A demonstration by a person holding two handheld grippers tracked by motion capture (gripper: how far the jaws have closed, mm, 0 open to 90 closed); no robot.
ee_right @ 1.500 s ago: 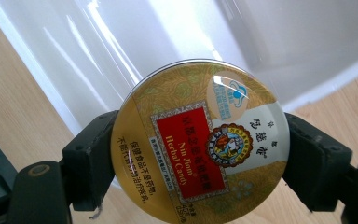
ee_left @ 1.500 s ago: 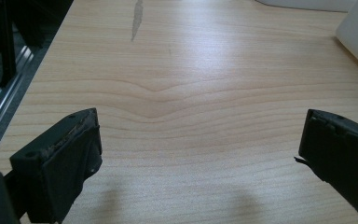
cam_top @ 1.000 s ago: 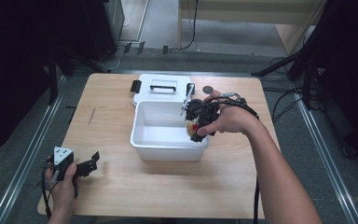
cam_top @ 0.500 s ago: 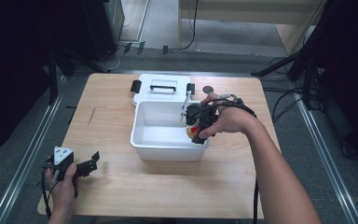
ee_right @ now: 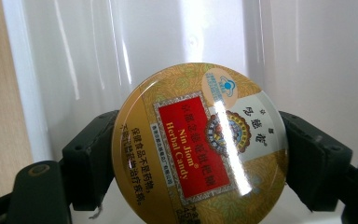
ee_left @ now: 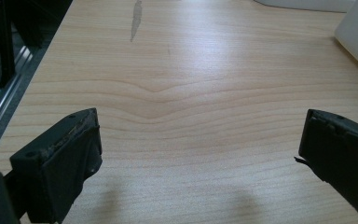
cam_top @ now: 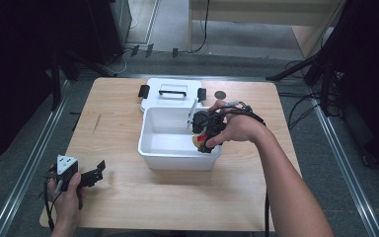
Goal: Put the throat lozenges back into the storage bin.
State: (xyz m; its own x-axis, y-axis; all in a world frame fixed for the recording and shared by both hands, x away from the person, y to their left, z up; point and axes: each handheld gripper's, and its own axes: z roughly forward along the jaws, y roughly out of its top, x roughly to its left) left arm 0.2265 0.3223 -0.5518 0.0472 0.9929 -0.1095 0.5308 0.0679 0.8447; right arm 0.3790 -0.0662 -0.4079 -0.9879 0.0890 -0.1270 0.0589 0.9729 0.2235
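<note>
A round gold herbal candy tin (ee_right: 198, 144) with a red label sits between the jaws of my right gripper (ee_right: 198, 158), which is shut on it by its rim. In the high view the right gripper (cam_top: 203, 140) holds the candy tin (cam_top: 198, 140) inside the white plastic bin (cam_top: 164, 157), near its right wall. The bin's white inner wall (ee_right: 121, 42) lies close behind the tin. My left gripper (cam_top: 91, 174) rests low over the bare wood at the table's front left, its jaws (ee_left: 200, 154) wide apart with nothing between them.
The bin's white lid (cam_top: 172, 94) with a black handle and side clips lies flat just behind the bin. A small dark round disc (cam_top: 220, 94) lies on the wooden table (cam_top: 113, 123) right of the lid. Cables and stand legs cross the floor beyond the table.
The right hand has shifted slightly with the tin inside the bin. The left hand has stayed where it was.
</note>
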